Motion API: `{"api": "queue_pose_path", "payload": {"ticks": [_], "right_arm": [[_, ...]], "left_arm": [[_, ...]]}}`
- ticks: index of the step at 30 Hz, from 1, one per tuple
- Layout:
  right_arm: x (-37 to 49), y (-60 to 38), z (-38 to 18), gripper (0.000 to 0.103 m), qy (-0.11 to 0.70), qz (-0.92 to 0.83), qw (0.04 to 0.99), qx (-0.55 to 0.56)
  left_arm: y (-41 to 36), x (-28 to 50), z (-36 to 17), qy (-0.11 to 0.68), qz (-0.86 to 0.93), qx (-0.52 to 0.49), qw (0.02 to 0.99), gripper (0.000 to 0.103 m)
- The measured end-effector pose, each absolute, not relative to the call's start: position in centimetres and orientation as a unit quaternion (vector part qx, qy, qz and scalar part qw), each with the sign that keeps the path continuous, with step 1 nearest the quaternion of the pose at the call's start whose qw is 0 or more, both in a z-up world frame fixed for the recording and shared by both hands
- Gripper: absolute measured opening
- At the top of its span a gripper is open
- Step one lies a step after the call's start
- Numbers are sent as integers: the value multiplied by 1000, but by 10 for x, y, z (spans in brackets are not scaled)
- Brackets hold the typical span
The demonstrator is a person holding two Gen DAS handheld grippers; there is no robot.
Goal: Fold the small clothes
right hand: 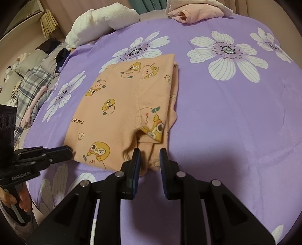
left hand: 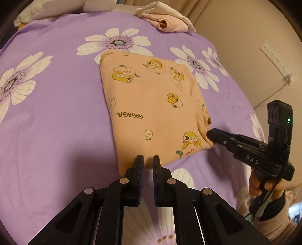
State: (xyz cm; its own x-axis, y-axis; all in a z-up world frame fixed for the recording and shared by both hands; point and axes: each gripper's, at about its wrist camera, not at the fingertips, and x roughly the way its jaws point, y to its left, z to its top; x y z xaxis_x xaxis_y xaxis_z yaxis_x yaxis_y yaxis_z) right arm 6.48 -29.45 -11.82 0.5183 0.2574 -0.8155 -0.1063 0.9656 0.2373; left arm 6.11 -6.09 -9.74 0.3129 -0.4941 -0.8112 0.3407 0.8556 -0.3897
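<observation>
A purple bedspread with large white flowers (left hand: pixel 56 113) fills the scene. At its middle lies a folded peach garment printed with yellow cartoon ducks (left hand: pixel 151 105). The left gripper (left hand: pixel 148 160) sits at the garment's near edge, fingers nearly closed. The right gripper (right hand: pixel 150 152) stands narrowly parted around the near right corner, not pinching it.

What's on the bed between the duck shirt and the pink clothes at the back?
Nothing but bare purple flowered blanket, seen in both views, between the duck shirt and pink clothes.
</observation>
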Motion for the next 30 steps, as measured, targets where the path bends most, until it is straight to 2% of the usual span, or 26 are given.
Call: {"api": "queue_pose_path", "payload": {"ticks": [3, 4, 5, 6, 7, 18, 30], "right_arm": [[60, -301, -109, 30, 468, 103, 873, 89], [59, -304, -106, 33, 464, 105, 875, 95], [58, -307, -103, 40, 459, 106, 876, 104], [58, -309, -101, 48, 455, 107, 877, 113], [59, -311, -99, 51, 453, 108, 877, 121], [83, -318, -111, 67, 463, 122, 850, 220], [116, -330, -127, 69, 479, 129, 825, 270]], "left_arm": [[-52, 61, -91, 518, -258, -83, 811, 4], [-48, 62, -90, 515, -254, -86, 814, 8], [-44, 64, -89, 513, -248, -91, 817, 24], [-39, 67, -89, 510, -242, -102, 819, 47], [-32, 69, -89, 505, -236, -117, 822, 59], [-12, 104, -102, 514, -229, -192, 804, 59], [-26, 140, -120, 533, -253, -234, 773, 59]]}}
